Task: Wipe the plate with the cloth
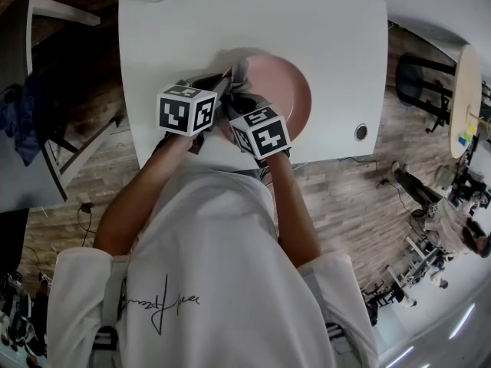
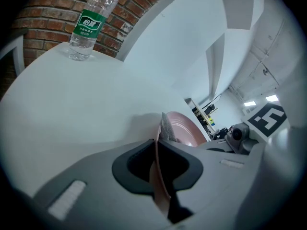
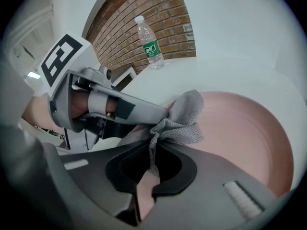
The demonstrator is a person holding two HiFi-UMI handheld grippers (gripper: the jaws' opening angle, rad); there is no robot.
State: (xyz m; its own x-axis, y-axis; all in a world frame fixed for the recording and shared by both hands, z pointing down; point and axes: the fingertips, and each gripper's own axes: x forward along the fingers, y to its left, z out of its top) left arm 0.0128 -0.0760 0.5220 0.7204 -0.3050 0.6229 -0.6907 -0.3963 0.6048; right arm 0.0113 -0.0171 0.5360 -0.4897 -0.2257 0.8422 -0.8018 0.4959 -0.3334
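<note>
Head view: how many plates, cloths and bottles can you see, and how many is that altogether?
Pink plate: 1
Grey cloth: 1
Water bottle: 1
Total: 3

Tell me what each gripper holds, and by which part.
The left gripper clamps the pink plate by its rim. The right gripper pinches the grey cloth at a bunched fold, the rest on the plate.

Grey cloth (image 3: 184, 118) (bunched) rests on pink plate (image 3: 240, 128).
</note>
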